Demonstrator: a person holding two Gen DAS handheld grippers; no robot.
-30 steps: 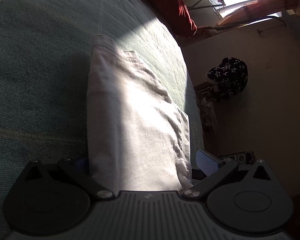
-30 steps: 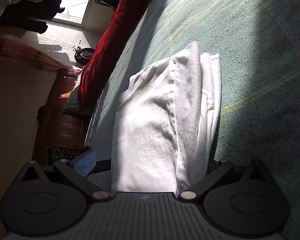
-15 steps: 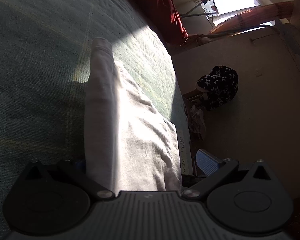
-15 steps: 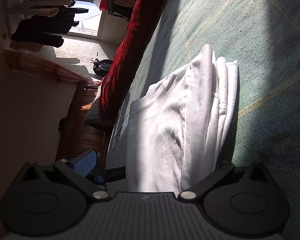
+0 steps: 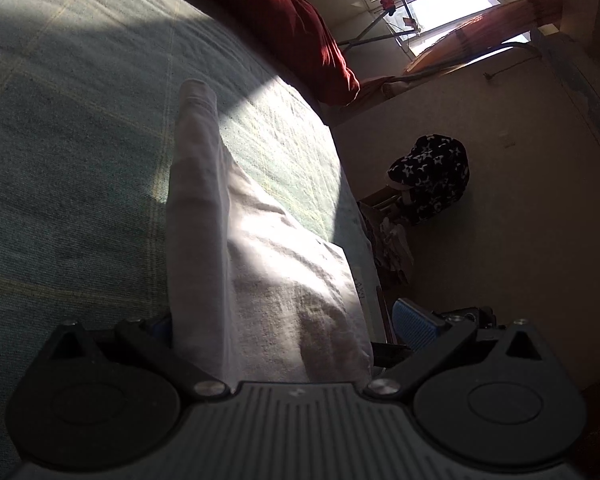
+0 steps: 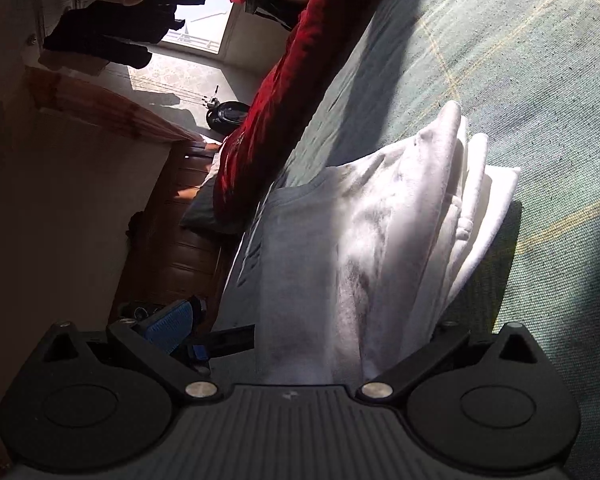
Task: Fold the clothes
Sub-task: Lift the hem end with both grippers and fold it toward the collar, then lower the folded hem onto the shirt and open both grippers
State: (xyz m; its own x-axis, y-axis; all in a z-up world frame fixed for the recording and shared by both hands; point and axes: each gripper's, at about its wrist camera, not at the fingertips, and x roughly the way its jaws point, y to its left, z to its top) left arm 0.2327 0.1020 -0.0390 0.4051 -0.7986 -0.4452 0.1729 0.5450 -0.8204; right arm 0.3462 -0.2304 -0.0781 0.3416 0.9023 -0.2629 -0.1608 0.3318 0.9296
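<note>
Right now the folded white cotton garment (image 5: 260, 264) lies on the green woven bed cover (image 5: 68, 160), close to the bed's edge; its long side runs straight away from both tools, one at each end; the left tool (image 5: 284, 328) has its fingers spread wide around one end, with one blue finger pad (image 5: 414, 322) clear of the cloth; the right tool (image 6: 312, 328) is spread the same way around the other end, where the stacked layers (image 6: 476, 208) show; neither looks nearer, and neither looks pinched shut; I think both must close together.

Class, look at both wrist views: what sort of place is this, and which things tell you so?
Probably a home bedroom: a bed with a green bedspread, a red blanket along it, and clothes hanging by a sunlit window.
</note>
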